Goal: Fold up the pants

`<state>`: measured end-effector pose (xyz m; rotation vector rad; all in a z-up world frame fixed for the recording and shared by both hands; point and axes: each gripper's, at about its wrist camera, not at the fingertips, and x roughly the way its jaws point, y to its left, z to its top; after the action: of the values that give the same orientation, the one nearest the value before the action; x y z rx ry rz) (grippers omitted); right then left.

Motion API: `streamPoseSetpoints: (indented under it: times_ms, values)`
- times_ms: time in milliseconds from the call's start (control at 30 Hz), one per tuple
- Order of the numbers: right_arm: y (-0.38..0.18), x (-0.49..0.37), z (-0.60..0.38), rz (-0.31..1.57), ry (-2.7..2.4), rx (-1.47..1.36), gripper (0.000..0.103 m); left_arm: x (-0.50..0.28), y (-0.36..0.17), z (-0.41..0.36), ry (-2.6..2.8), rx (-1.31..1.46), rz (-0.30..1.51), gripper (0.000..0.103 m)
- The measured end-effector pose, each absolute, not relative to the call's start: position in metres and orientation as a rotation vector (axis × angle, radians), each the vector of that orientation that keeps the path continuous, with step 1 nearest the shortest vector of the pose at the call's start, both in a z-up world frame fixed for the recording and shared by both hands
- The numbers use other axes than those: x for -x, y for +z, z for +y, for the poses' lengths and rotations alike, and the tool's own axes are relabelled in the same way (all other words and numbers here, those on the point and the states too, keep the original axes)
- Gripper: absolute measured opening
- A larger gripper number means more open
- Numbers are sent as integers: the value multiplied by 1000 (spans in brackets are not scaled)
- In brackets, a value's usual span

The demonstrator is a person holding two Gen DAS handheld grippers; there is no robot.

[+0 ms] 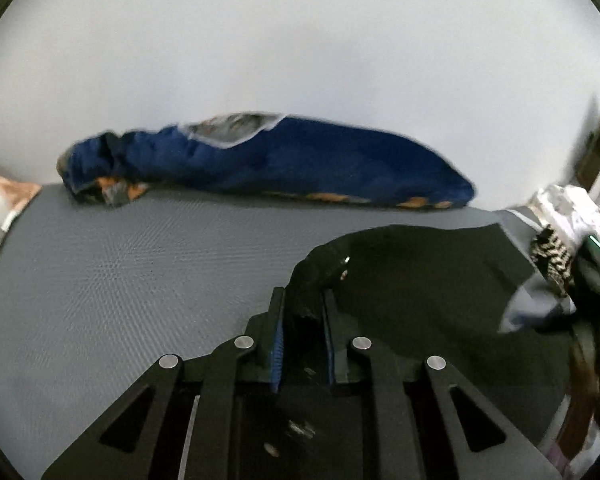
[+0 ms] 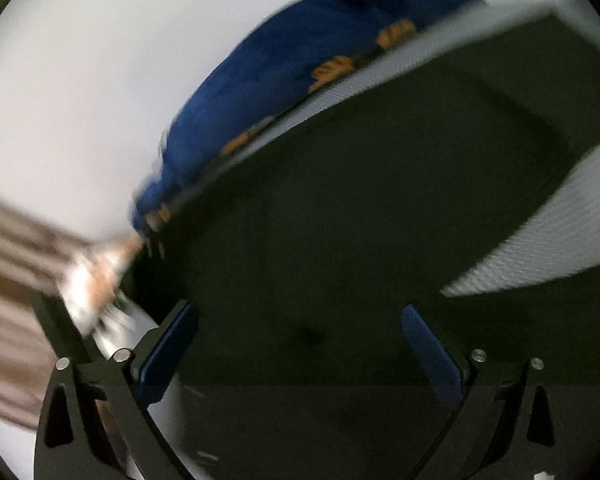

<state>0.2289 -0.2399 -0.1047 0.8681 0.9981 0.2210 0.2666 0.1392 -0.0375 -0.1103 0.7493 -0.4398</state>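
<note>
The black pants (image 1: pixel 420 280) lie on a grey textured mat (image 1: pixel 120 280), spread to the right in the left wrist view. My left gripper (image 1: pixel 303 300) is shut on a bunched edge of the pants, with small metal snaps just beyond the fingertips. In the right wrist view the pants (image 2: pixel 360 220) fill most of the blurred frame. My right gripper (image 2: pixel 300 316) is open, its blue pads (image 2: pixel 428 344) wide apart just above the dark cloth, holding nothing.
A rolled blue blanket with orange marks (image 1: pixel 280 160) lies along the mat's far edge against a white wall; it also shows in the right wrist view (image 2: pixel 268 80). A heap of white and patterned clothes (image 1: pixel 560 232) sits at the right. A patterned cushion (image 1: pixel 0 200) is at far left.
</note>
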Motion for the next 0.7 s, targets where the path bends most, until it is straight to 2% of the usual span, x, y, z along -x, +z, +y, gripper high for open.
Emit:
streamPoseSetpoints:
  times_ms: [33,267,433,467,533,700]
  values:
    - [-104,-238,-244,1006,217,-891,89,-251,-34,138,-445,111,734,16]
    - [-103,-298,-255,1073,201,-954,80,-193,-32,132,-448,161,719,16]
    - [-118,-312,-264,1128,120,-991,41,-172,-37,135,-444,208,746,17]
    - [-123,-312,-268,1145,110,-1011,38,-170,-37,135,-445,212,751,17]
    - [-132,-307,-277,1157,111,-1035,15,-168,-38,136,-441,223,762,17]
    - [-119,-277,-278,1104,106,-976,9,-165,-42,144,-420,249,791,18]
